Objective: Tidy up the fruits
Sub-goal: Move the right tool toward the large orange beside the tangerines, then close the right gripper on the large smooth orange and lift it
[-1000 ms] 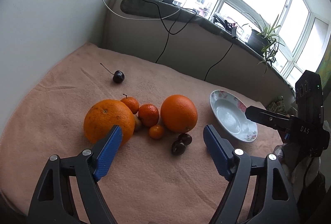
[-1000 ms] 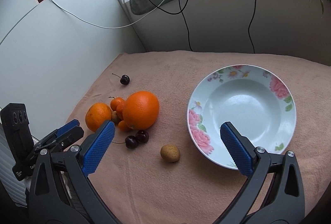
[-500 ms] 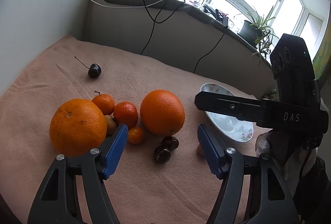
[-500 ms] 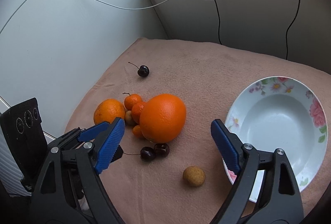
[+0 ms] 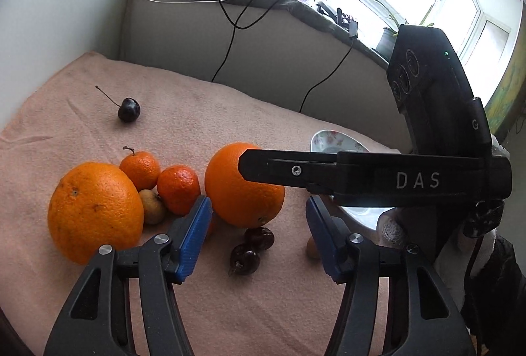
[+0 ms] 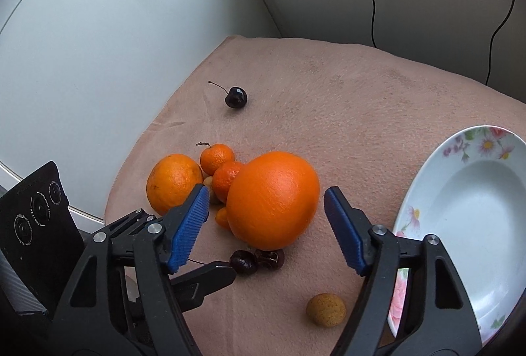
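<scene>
White letters "DAS" run along the right gripper (image 5: 273, 170) body. Its jaws have just been closing and stand spread either side of the big orange (image 6: 273, 200), not touching it. The left gripper (image 5: 258, 236), also closing, is spread and empty, with two cherries (image 5: 251, 249) just ahead. A second orange (image 5: 93, 209) and two mandarins (image 5: 177, 188) lie left; a third, tiny one is mostly hidden. One cherry (image 6: 236, 97) sits far off. The floral bowl (image 6: 466, 224), right, is cut off.

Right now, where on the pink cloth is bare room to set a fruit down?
The cloth is bare behind the big orange, between the lone cherry and the plate. It is crowded left of that orange, where small fruits touch, and in front, by the cherry pair.
</scene>
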Demonstrator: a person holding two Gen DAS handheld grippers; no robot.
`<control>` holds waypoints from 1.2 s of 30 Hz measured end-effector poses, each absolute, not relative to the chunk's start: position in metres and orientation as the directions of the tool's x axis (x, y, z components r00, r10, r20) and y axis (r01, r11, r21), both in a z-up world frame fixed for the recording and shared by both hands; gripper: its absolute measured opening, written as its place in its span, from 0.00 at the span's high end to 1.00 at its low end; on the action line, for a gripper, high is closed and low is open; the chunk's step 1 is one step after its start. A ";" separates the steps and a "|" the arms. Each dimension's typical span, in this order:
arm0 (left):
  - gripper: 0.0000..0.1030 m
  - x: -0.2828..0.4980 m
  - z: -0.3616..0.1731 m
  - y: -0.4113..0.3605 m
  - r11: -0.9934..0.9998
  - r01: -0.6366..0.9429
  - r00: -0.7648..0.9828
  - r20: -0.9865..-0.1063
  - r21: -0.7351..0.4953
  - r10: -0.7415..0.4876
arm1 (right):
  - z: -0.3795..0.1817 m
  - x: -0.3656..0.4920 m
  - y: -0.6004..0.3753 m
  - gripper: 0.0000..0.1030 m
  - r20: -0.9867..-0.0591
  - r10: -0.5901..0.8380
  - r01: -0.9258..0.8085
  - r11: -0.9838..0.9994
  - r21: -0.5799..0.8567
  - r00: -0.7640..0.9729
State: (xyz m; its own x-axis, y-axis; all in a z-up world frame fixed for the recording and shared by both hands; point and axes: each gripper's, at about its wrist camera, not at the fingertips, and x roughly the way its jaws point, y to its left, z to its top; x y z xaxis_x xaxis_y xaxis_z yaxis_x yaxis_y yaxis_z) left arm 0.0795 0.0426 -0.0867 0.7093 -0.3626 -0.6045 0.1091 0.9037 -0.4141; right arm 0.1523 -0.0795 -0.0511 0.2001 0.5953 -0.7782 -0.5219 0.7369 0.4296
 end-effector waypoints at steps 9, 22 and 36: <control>0.43 0.080 -0.090 0.040 0.902 0.113 0.707 -0.604 -0.417 -0.369 | -0.059 0.157 -0.076 0.27 -0.800 0.577 -0.515 0.742 0.429 0.165; 0.43 0.089 -0.094 0.036 0.904 0.107 0.693 -0.621 -0.414 -0.366 | -0.069 0.162 -0.071 0.27 -0.808 0.576 -0.497 0.740 0.453 0.121; 0.43 0.095 -0.099 0.032 0.914 0.102 0.688 -0.636 -0.392 -0.349 | -0.073 0.164 -0.074 0.29 -0.810 0.577 -0.483 0.743 0.464 0.109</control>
